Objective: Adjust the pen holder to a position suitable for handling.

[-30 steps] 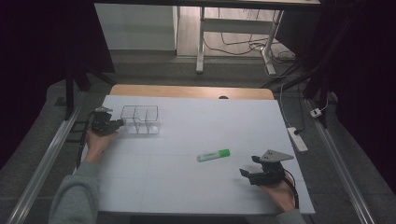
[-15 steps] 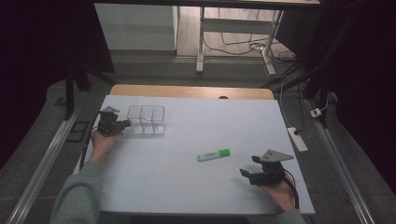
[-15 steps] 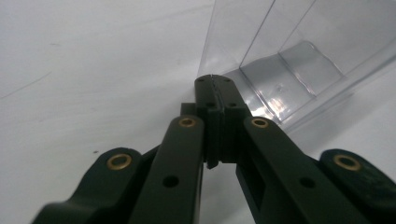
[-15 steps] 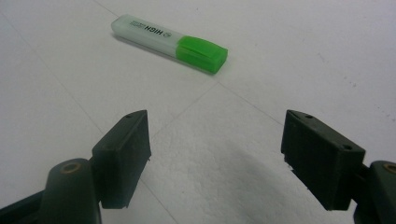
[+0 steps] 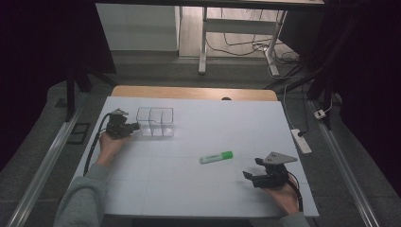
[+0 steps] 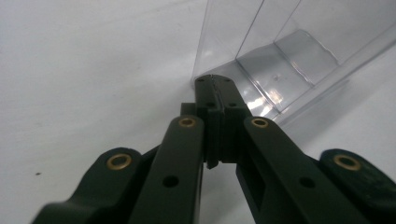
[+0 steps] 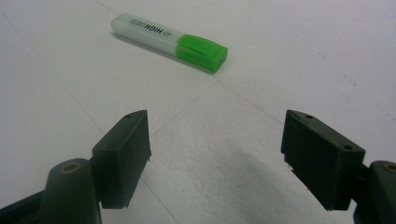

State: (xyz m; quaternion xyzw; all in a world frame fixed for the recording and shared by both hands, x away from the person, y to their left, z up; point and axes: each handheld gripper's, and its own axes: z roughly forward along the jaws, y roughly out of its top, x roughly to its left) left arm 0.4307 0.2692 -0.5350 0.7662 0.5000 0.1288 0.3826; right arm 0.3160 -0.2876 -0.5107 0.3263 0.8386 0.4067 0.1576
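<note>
The white desk (image 5: pixel 198 189) carries everything, with a bare wooden strip along its far edge. At far left stands a clear plastic organizer (image 5: pixel 155 122), split into compartments and upright. The left gripper (image 5: pixel 134 126) sits just left of it (its jaws pressed fully together), their tips at the organizer's near-left corner (image 6: pixel 261 70); whether a wall is pinched between them I cannot tell. A green highlighter (image 5: pixel 216 157) lies flat near the desk's middle, cap pointing right. The right gripper (image 5: pixel 250 175) rests at near right, its jaws spread wide and holding nothing, aimed at the highlighter (image 7: pixel 170 41) but apart from it.
</note>
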